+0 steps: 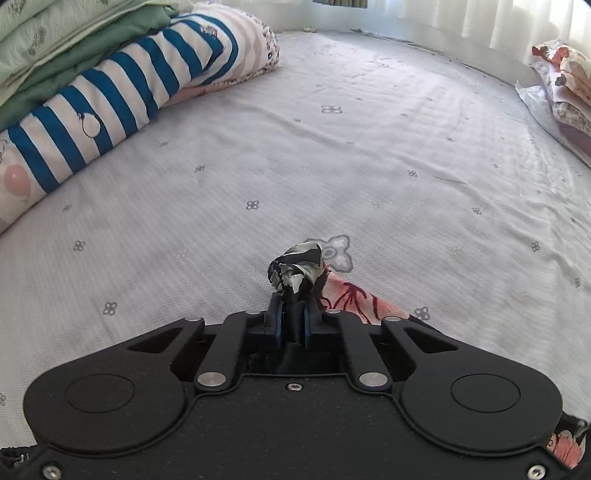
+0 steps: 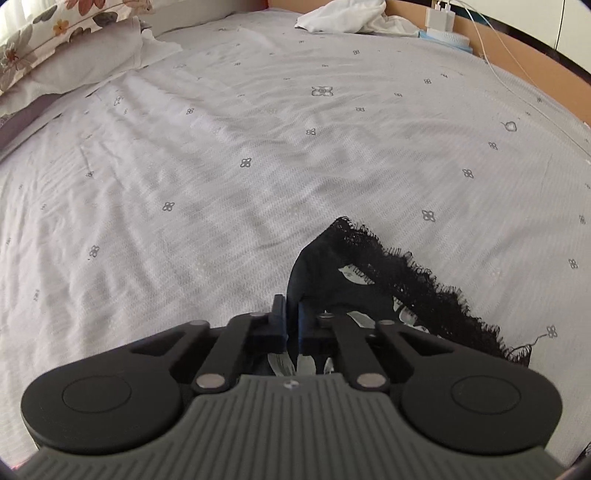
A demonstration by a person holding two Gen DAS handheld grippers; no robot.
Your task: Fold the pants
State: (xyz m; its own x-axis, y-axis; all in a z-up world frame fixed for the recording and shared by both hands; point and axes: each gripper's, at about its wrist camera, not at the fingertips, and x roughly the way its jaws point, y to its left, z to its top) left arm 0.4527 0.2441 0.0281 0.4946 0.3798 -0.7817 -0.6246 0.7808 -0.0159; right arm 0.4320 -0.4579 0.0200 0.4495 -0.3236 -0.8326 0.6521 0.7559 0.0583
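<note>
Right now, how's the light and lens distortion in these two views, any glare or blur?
Left wrist view: soft daylight through the curtains, no hard glare; fisheye bows the bed sheet; the left tool and its bunched pants look sharp. Right wrist view: faint striped shadows cross the sheet, dark vignette in the corners, lace hem crisp.

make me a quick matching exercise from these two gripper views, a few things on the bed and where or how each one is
Things:
1. pants
2. striped quilt
3. white cloth
4. floral pillow

Places or states:
A. crumpled at the far edge, right wrist view
B. pinched in both grippers
C. far left corner, right wrist view
D. stacked at left, left wrist view

Pairs: 1-B, 2-D, 3-A, 4-C
</note>
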